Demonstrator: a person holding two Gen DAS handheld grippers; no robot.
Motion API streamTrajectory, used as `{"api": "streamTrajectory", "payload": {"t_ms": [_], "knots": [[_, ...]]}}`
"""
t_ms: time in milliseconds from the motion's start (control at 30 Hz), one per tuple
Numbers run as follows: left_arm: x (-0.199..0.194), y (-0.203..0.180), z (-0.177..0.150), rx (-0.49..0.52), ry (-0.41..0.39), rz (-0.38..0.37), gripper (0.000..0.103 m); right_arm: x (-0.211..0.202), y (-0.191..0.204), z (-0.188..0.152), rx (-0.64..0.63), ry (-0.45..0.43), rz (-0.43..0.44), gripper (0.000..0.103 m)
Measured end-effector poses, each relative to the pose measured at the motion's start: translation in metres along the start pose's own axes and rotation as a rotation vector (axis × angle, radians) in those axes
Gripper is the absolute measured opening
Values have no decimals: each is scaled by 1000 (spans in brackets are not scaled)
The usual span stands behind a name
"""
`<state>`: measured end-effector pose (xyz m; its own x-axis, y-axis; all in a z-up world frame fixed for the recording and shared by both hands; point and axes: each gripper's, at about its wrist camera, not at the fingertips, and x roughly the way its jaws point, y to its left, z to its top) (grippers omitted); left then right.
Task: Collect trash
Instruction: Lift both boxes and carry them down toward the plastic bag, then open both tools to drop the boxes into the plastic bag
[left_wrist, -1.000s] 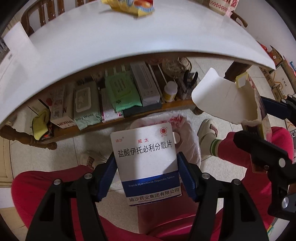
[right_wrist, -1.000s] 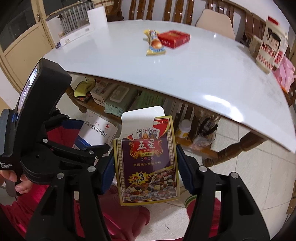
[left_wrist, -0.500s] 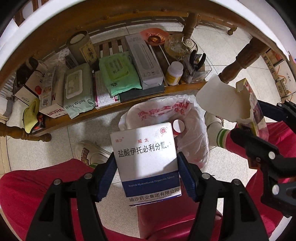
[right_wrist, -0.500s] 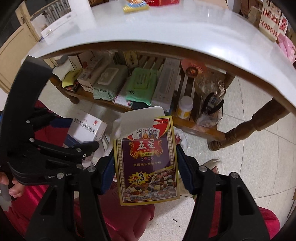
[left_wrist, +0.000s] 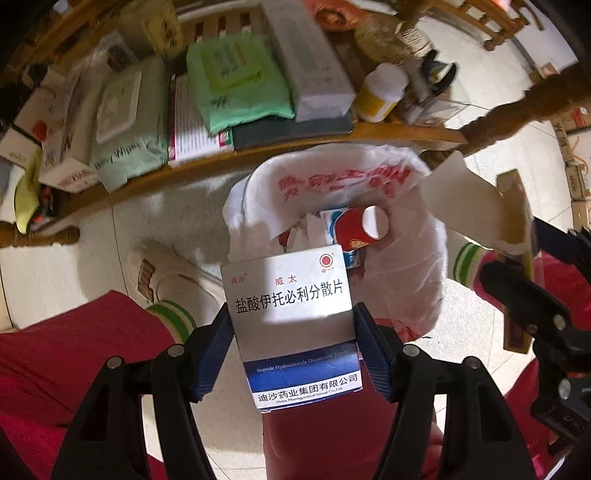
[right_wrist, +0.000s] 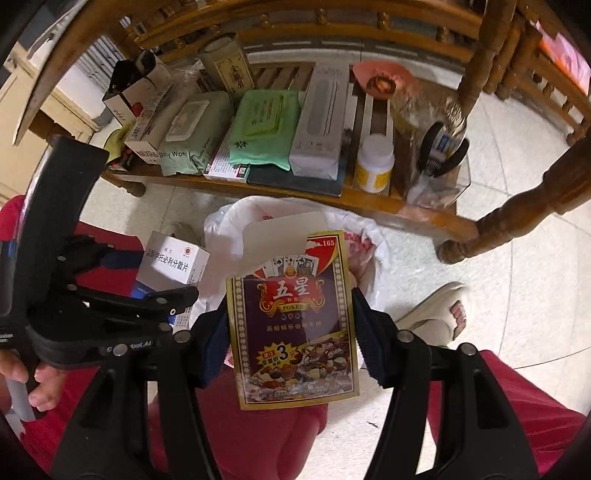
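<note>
L wrist: left gripper (left_wrist: 293, 332) pinching white medicine box (left_wrist: 291, 317), hanging over bag-lined bin (left_wrist: 402, 236) on floor, below shelf (left_wrist: 369, 133).
R wrist: right gripper (right_wrist: 290, 328) clamping poker card box (right_wrist: 295, 321), flap open, over same bin (right_wrist: 369, 240).

Both my wrist cameras face steeply down, close above the bag-lined bin (left_wrist: 402, 236); both share the far shelf (right_wrist: 280, 192).

Red trousers (left_wrist: 55, 354), green-striped white socks (left_wrist: 173, 314), black claw (left_wrist: 293, 328), blue pads (left_wrist: 216, 350)
</note>
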<state>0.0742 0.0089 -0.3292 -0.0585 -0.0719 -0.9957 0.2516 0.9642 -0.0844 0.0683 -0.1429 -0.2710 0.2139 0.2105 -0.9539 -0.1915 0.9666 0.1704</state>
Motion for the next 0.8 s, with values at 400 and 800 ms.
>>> {"api": "streamTrajectory", "payload": {"t_ms": [400,800], "knots": [[39,6,21,-28,80,-11,63,49,-12,5,15,82,-25,59],[58,4,30,-40,129,-22,63,77,-14,7,14,150,-1,59]]}}
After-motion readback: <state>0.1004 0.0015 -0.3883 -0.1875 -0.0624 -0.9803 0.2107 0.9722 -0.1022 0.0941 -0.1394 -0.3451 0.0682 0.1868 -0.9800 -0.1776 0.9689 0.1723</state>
